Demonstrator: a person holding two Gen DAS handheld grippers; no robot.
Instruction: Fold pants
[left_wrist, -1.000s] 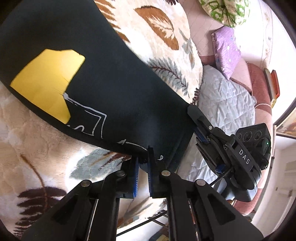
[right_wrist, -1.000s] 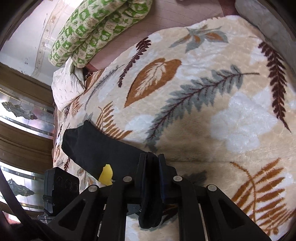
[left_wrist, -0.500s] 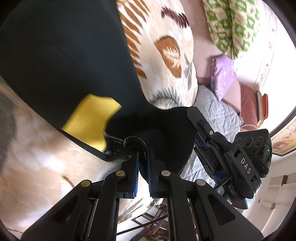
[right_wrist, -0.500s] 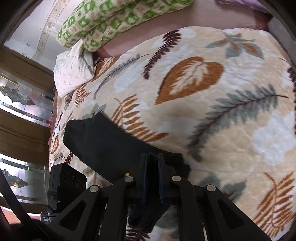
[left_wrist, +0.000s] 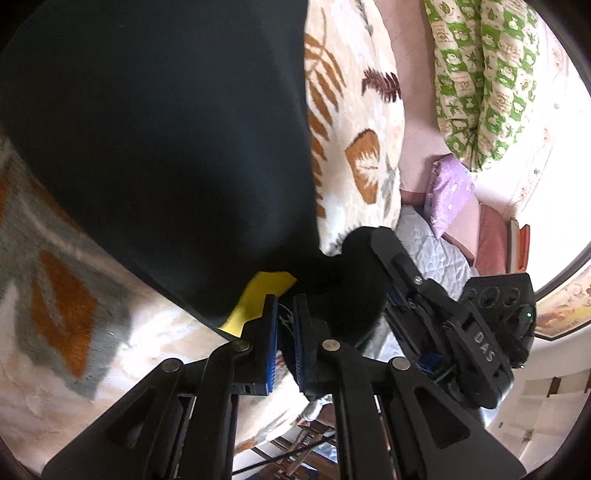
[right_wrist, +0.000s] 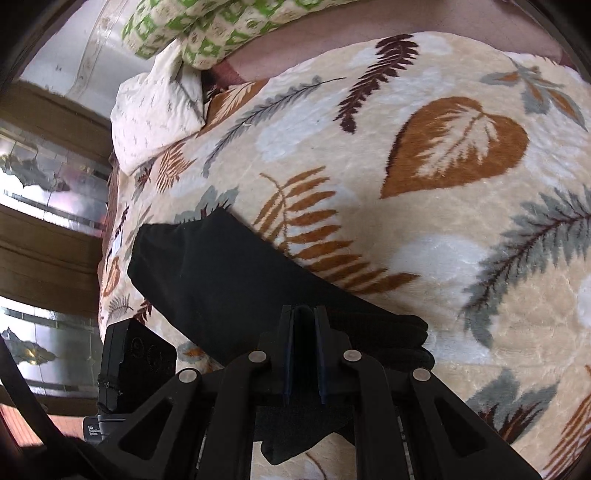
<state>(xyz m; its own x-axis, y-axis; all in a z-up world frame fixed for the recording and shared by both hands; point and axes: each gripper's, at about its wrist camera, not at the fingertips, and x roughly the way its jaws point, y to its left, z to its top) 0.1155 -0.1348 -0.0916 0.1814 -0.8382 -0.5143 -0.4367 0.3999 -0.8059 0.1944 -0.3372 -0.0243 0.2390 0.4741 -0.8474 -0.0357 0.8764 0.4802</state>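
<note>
On the left, the black pants (left_wrist: 155, 140) are being held by the left gripper (left_wrist: 286, 332), whose 2 blue-padded jaws are being kept clenched on a bunched edge of the dark cloth. Just left of those jaws a yellow patch (left_wrist: 258, 299) on the garment is being partly covered by the overlying black layer, which suggests that one end of the pants is being carried over the rest so that a fold is formed. Most of the garment is being left flat on the leaf-patterned blanket (left_wrist: 354, 122), probably so that the lower layer stays put while the upper one is laid across it.

Further right in the left wrist view, the right gripper (left_wrist: 380, 254) is being held just beside the left one, on the same bunched edge. 2 grips side by side are likely being used so that the edge is kept straight and the cloth is not being allowed to sag in the middle.

In the right wrist view, the far end of the pants (right_wrist: 221, 280) is lying on the blanket (right_wrist: 461, 229), stretching away to the left, while the near end is being pinched between the nearly closed jaws of the right gripper (right_wrist: 303, 347), with loose cloth hanging below them. Both grippers are being pointed downward, seemingly so that the lifted edge is being kept low over the bed. A green-patterned quilt (right_wrist: 221, 26) and a white pillow (right_wrist: 155, 114) are lying well apart from the work, at the head of the bed.
</note>
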